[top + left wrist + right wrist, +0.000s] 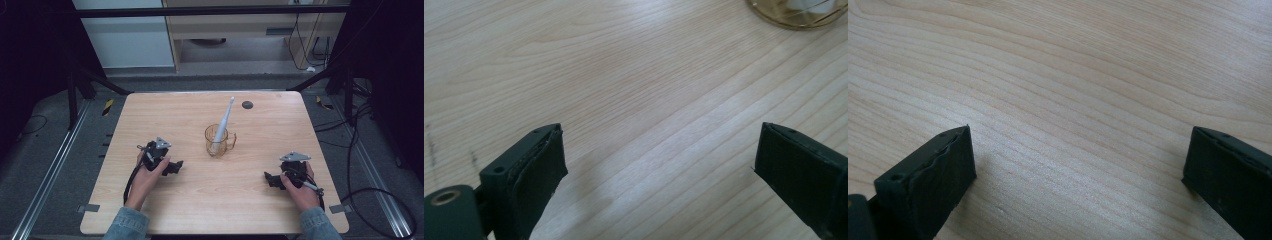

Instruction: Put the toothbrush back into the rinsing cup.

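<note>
A clear amber glass mug (218,140) stands at the middle of the wooden table (165,112), handle to the right. A white toothbrush (224,122) leans inside it, head up and toward the back. My left gripper (176,167) rests low on the table to the mug's left, open and holding nothing. In the left gripper view (659,150) the jaws stand wide apart over bare wood, with the mug's base (796,14) at the top right. My right gripper (269,179) lies right of the mug, also open, its jaws (1080,157) spread over bare wood.
A small dark round disc (247,104) lies near the table's far edge. Metal rails and trailing cables run along the floor on both sides. A black frame bar crosses above the far side of the table.
</note>
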Motion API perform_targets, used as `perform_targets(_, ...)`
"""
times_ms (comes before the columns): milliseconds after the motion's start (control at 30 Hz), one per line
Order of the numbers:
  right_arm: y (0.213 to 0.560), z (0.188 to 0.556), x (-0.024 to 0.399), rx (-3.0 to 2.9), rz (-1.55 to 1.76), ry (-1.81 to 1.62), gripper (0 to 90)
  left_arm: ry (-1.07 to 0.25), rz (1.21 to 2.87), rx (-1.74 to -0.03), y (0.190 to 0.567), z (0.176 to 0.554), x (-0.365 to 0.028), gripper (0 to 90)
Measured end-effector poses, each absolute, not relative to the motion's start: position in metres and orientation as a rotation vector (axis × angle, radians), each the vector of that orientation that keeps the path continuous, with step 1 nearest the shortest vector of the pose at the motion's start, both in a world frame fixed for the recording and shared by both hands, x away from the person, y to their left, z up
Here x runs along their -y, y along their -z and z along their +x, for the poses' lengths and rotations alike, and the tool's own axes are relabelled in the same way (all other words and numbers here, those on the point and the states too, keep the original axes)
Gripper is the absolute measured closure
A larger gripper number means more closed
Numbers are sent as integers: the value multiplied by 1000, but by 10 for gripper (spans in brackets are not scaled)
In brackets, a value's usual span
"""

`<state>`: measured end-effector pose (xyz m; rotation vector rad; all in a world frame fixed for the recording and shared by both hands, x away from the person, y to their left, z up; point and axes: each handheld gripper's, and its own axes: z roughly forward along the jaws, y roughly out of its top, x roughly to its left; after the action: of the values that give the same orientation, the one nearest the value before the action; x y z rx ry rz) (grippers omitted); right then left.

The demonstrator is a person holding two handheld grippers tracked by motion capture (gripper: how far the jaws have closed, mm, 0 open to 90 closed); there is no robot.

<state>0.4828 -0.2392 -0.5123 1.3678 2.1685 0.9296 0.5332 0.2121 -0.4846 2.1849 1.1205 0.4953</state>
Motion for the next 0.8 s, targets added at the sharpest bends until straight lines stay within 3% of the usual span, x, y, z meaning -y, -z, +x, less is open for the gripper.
perform_targets(800, 513, 483, 240, -2167, 1347, -921, 3, -509, 2078, -1322, 493, 536, -267, 62)
